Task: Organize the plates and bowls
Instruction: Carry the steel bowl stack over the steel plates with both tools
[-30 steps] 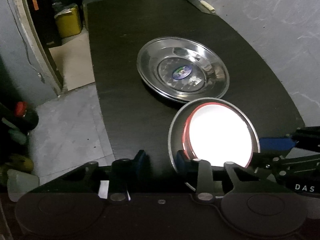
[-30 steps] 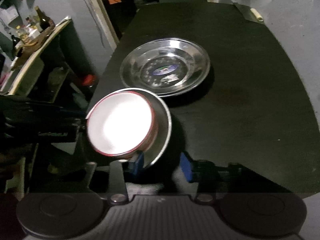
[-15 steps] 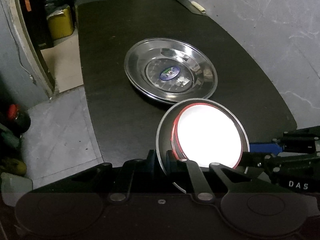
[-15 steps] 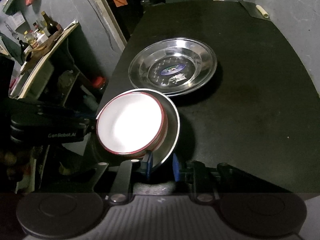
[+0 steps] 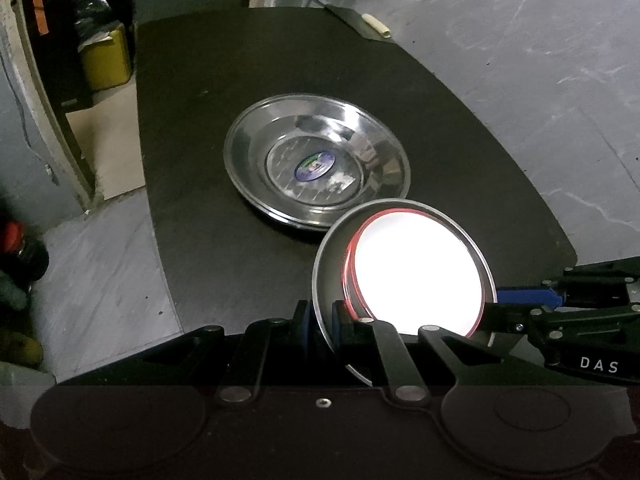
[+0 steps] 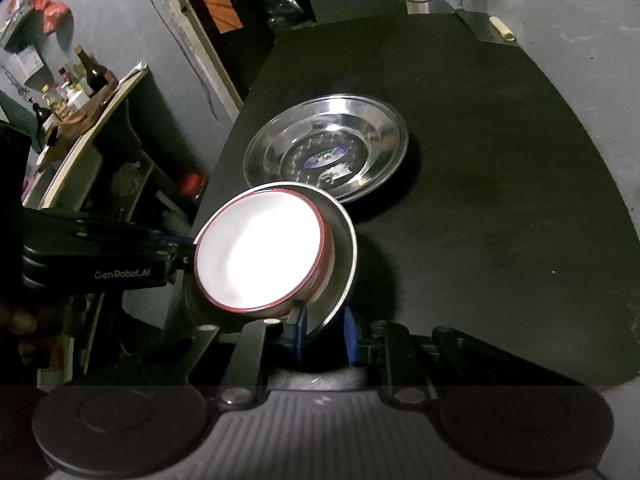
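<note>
Tongs status: left tongs point(image 5: 320, 330) clamp the steel plate point(image 5: 326, 280) rim; right tongs point(image 6: 322, 330) straddle the opposite rim, narrowed. Plate, carrying the red-rimmed white bowl point(image 5: 416, 272), stays tilted above the desk point(image 5: 240, 80). Level before lifting, preventing bowl slide.

White bowl point(image 5: 416, 276) inside is blown out by glare, no detail readable. Its near rim and the steel plate point(image 5: 324, 280) under it are cut off behind left tool point(image 5: 320, 322) linkage. Big plate point(image 5: 316, 164) sticker text too small to read. In right view, worktop point(image 6: 500, 208) near edge hidden by tool body; hand point(image 6: 24, 320) at left edge mostly dark, cropped.
</note>
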`<state>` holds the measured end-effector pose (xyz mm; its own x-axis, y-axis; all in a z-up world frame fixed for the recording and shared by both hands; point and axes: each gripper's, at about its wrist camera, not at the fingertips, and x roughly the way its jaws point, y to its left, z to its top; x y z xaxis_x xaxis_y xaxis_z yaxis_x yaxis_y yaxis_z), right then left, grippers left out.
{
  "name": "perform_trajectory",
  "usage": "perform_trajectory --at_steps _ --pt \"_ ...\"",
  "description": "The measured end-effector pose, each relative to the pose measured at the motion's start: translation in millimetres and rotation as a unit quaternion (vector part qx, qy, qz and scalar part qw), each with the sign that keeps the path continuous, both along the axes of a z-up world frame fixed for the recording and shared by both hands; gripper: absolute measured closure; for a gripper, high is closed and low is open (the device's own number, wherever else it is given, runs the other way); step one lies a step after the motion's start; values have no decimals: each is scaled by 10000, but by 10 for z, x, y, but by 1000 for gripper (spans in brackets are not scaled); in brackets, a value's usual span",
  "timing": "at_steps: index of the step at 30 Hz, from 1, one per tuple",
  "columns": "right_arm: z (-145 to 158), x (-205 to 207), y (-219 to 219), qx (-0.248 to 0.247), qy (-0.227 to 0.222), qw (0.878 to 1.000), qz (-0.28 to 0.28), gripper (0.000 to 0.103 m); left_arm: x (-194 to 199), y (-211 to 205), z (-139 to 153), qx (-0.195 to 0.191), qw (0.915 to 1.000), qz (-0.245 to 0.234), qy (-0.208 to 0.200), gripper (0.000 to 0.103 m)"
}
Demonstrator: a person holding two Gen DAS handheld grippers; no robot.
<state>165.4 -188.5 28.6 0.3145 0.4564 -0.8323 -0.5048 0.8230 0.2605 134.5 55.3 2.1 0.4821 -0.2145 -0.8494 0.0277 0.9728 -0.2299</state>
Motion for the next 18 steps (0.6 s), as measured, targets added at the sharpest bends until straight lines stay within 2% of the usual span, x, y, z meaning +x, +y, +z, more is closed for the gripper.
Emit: perform_trajectory --at_steps 5,9,18 --pt "122 25 -64 224 -255 9993 -141 81 40 28 58 -117 9998 18 -186 93" --pt "155 80 -68 302 -322 9988 -194 81 92 53 143 -154 9992 33 -367 94" --pt "192 199 -63 357 -407 9983 -206 81 224 76 236 -137 9986 79 -508 94"
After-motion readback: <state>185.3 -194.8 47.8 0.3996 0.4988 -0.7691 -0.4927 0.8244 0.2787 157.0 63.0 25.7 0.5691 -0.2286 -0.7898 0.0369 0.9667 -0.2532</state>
